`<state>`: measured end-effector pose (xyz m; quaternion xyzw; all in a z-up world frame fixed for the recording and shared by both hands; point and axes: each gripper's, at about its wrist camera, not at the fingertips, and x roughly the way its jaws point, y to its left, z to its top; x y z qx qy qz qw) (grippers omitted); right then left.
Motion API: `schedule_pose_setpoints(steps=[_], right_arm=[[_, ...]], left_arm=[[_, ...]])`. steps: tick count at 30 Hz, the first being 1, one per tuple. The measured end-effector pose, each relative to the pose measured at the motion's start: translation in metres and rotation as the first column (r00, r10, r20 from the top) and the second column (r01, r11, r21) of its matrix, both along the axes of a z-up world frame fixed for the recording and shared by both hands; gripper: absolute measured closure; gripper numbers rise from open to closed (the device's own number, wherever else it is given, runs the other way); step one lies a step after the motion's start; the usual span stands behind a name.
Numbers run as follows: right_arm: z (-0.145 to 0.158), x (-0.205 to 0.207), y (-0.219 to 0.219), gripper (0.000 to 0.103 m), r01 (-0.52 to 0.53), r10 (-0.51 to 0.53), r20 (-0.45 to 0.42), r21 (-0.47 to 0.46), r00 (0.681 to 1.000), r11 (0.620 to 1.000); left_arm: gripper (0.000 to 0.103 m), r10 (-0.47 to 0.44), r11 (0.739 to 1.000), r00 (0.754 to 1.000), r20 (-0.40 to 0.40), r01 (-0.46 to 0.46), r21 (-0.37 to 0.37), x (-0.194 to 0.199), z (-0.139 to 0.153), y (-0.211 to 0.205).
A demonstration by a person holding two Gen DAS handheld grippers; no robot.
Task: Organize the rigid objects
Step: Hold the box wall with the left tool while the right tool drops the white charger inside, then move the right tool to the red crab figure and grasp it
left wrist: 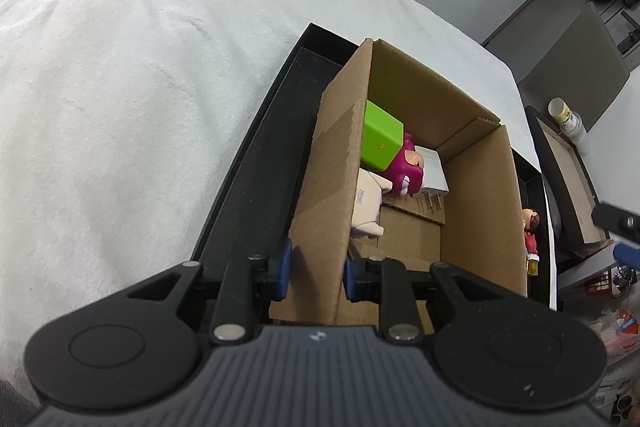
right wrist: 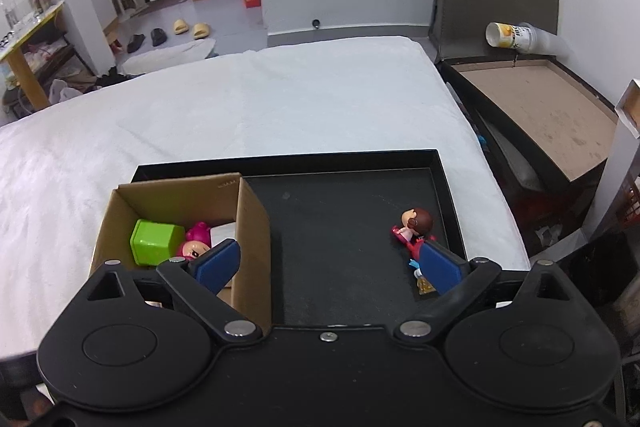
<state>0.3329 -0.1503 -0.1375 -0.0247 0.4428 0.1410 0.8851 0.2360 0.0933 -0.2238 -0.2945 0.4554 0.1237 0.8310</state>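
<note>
Left gripper [left wrist: 316,273] clamped on cardboard box [left wrist: 476,179] wall, right gripper [right wrist: 326,263] jaws wide apart and empty above black tray [right wrist: 448,195], where small doll figurine [right wrist: 414,227] lies: probably light, hard, slippery plastic, best pinched across the torso.

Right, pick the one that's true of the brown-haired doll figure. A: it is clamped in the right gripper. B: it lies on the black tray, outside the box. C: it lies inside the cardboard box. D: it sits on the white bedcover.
B: the brown-haired doll figure lies on the black tray floor, right of the cardboard box, beyond the open right gripper.
</note>
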Motion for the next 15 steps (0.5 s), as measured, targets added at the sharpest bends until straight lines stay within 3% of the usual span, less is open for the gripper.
schedule_pose_setpoints(steps=[10, 15], right_arm=[[-0.025, -0.007, -0.033, 0.000, 0.005, 0.002, -0.057, 0.118, 0.998, 0.993], [-0.030, -0.009, -0.040, 0.000, -0.007, 0.013, -0.042, 0.143, 0.999, 0.990]], left_arm=[[0.079, 0.003, 0.999, 1.000, -0.012, -0.002, 0.046, 0.003, 0.001, -0.008], [0.079, 0.013, 0.999, 1.000, -0.021, -0.012, 0.045, 0.004, 0.000, -0.008]])
